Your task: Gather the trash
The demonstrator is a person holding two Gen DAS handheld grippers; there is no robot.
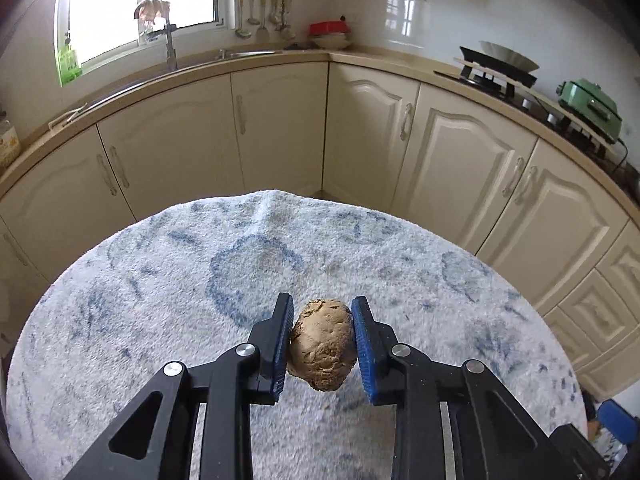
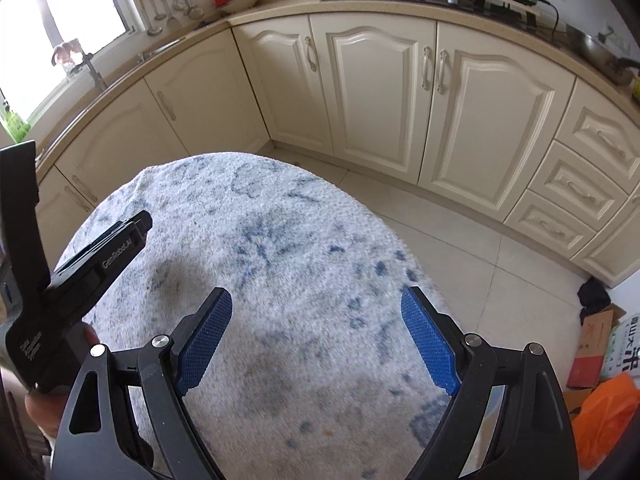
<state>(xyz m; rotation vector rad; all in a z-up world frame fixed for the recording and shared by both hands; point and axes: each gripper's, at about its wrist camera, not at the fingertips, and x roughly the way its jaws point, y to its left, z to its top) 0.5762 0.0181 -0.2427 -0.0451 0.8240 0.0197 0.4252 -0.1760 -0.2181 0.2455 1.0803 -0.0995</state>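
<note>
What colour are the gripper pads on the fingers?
Blue, with a fine textured grid; clearest on the right gripper's pads in the right wrist view.

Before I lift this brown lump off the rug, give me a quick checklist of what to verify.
1. Left gripper shut on the brown lump: ok.
2. Both blue pads touching the lump: ok.
3. Lump clear of the rug: cannot tell.
4. Right gripper open and empty: ok.
5. Bin for the trash in view: not ok, none seen.
</note>
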